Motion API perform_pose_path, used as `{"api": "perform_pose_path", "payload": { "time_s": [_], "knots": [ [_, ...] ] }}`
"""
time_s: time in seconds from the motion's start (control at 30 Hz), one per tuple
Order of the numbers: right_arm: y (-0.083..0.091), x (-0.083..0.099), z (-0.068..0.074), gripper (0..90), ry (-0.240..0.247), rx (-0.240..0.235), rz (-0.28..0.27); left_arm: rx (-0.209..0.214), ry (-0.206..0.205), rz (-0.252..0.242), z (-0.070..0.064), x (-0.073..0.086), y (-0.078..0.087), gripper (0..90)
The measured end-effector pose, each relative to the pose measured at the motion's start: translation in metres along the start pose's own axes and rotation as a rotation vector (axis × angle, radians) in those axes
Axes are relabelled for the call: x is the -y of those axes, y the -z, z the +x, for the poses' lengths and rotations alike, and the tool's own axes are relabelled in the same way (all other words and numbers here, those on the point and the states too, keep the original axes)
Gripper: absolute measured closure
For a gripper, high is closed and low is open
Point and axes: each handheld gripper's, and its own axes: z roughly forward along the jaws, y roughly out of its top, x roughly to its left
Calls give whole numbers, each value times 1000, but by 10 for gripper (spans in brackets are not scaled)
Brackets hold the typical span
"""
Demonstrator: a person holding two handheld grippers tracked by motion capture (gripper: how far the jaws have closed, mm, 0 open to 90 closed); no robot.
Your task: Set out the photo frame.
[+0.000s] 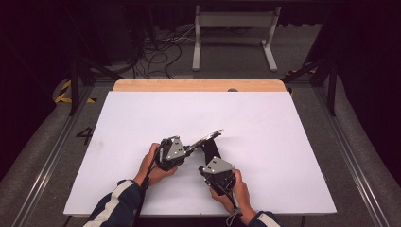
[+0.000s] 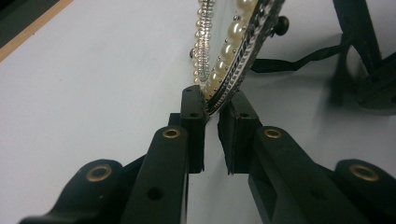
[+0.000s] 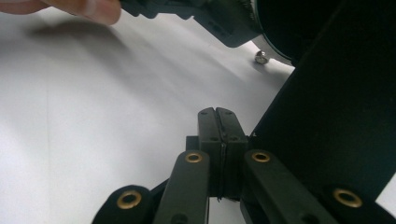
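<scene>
While the left hand-held gripper [image 2: 212,109] pinches the rim of a pearl-trimmed oval mirror [image 2: 233,51], the frame stands tilted over the white table [image 1: 142,123], lifted at its far end and low at the gripped end. Its jaws are nearly closed, with only the thin beaded edge between the pads, so the hold sits on a narrow, rounded strip of metal and pearls. In the high view the mirror [image 1: 206,137] reaches up and to the right from that gripper [image 1: 188,150], and its black easel stand [image 1: 210,149] hangs down behind it toward the table.

The right hand-held gripper [image 3: 217,114] has its jaws pressed fully together with nothing visible between them; the flat black stand [image 3: 327,116] lies just beside them, and I cannot tell whether they touch it. In the high view this gripper [image 1: 204,170] sits below the stand, near the person's right hand [image 1: 236,189].

I judge the main risk to be the mirror twisting in the left grip: the edge is beaded and curved, and the weight lies well out from the pads, so any jolt could swing the frame down onto the table. A push from the right gripper on the stand could also lever the rim out of the jaws. A black ribbon [image 2: 299,60] between stand and frame may snag.
</scene>
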Motion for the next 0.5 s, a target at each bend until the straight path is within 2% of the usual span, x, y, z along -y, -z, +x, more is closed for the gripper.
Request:
{"api": "perform_pose_path", "payload": {
  "time_s": [0.27,0.5],
  "knots": [
    [2,3,-8,900,-23,-21,0,7,9,-15,0,1,0,803],
    [3,3,-8,900,-19,-22,-6,7,0,-29,-2,-2,-4,711]
  ]
}}
